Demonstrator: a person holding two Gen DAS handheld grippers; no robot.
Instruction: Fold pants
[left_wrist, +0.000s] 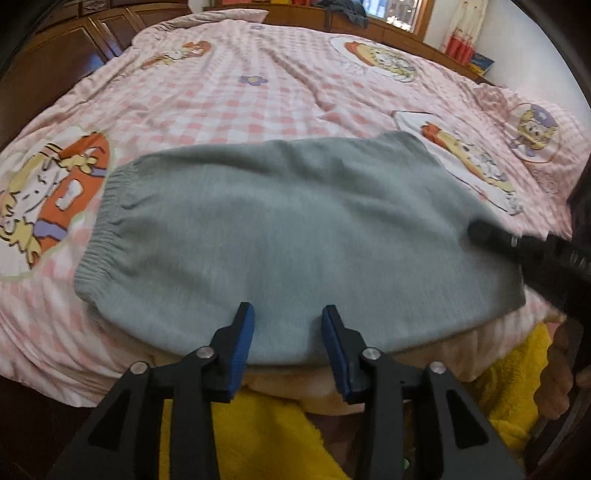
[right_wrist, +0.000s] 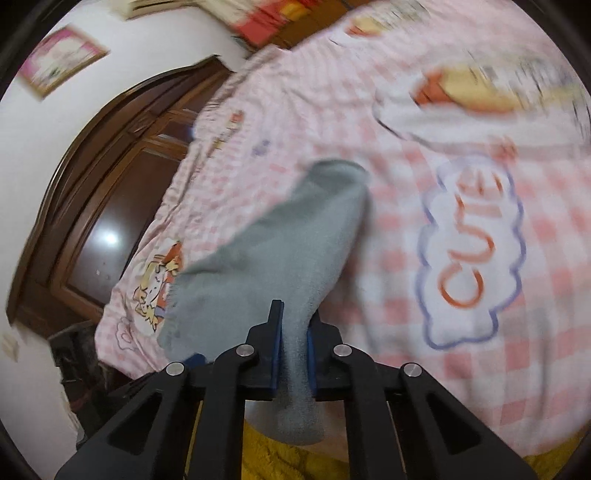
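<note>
Grey knit pants (left_wrist: 280, 229) lie folded across the near edge of the bed, with the elastic waistband (left_wrist: 99, 225) at the left. My left gripper (left_wrist: 288, 314) is open, its blue-padded fingers just over the pants' near edge and holding nothing. My right gripper (right_wrist: 295, 325) is shut on the pants' right end (right_wrist: 291, 266), with grey fabric pinched between the pads. The right gripper also shows as a dark shape at the pants' right side in the left wrist view (left_wrist: 517, 243).
The bed carries a pink checked quilt (left_wrist: 229, 96) with cartoon prints. A yellow fleece garment (left_wrist: 258, 435) is below the bed edge near me. A dark wooden headboard (right_wrist: 122, 184) and cabinets (left_wrist: 55, 62) border the bed.
</note>
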